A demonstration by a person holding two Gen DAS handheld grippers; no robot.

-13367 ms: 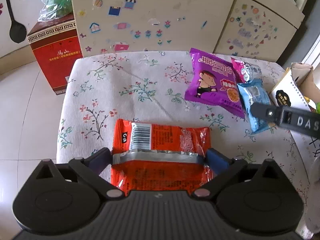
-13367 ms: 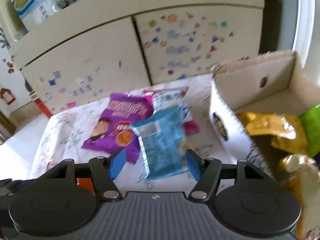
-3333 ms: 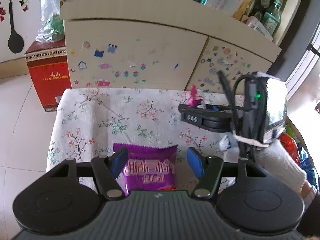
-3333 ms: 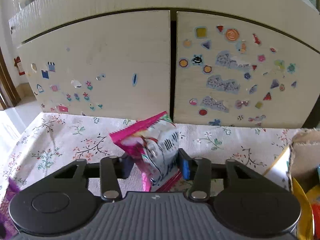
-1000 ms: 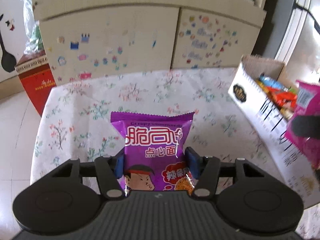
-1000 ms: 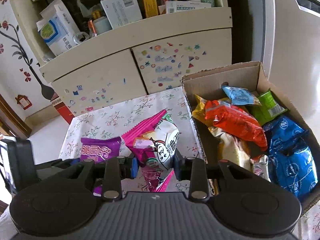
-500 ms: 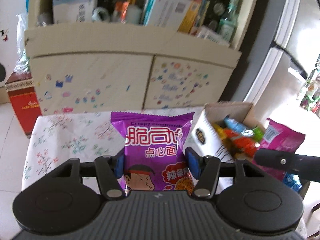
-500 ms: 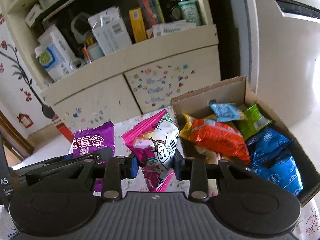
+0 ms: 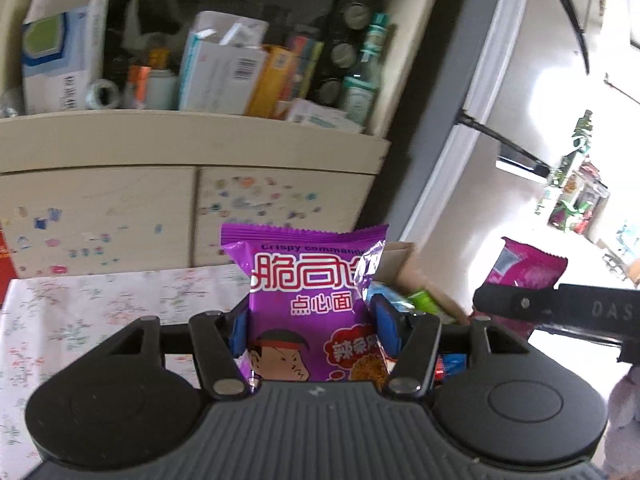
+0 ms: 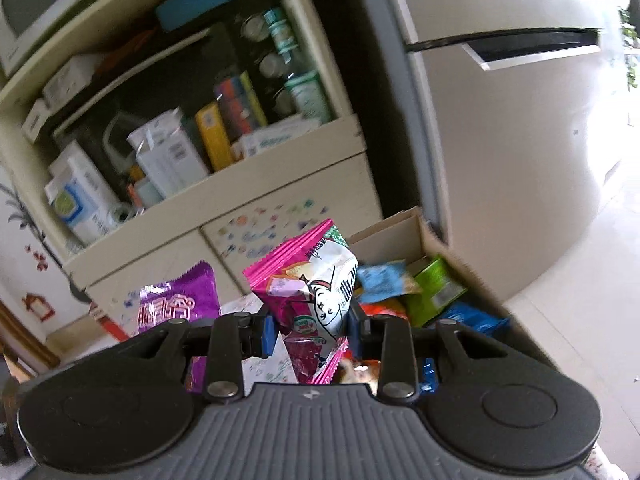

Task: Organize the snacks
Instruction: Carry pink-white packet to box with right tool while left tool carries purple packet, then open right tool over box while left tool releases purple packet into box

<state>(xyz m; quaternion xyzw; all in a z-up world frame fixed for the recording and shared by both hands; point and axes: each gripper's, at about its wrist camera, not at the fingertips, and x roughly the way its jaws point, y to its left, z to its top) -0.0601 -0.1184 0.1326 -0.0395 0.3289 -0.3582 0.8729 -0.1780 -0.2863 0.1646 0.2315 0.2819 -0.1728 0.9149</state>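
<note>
In the left wrist view my left gripper [image 9: 310, 330] is clenched on the purple snack bag [image 9: 312, 304], centre frame above the flowered table [image 9: 80, 312]. In the right wrist view my right gripper [image 10: 310, 330] grasps the pink packet [image 10: 316, 296], with the cardboard box [image 10: 440, 248] at centre right, though blurred. I judge I am mid-carry; next each needs lowering over the box and releasing.

A table [image 9: 80, 320] is covered by a white floral cloth, and an open cardboard box [image 10: 404, 236] of snack packets is set at its right end.
</note>
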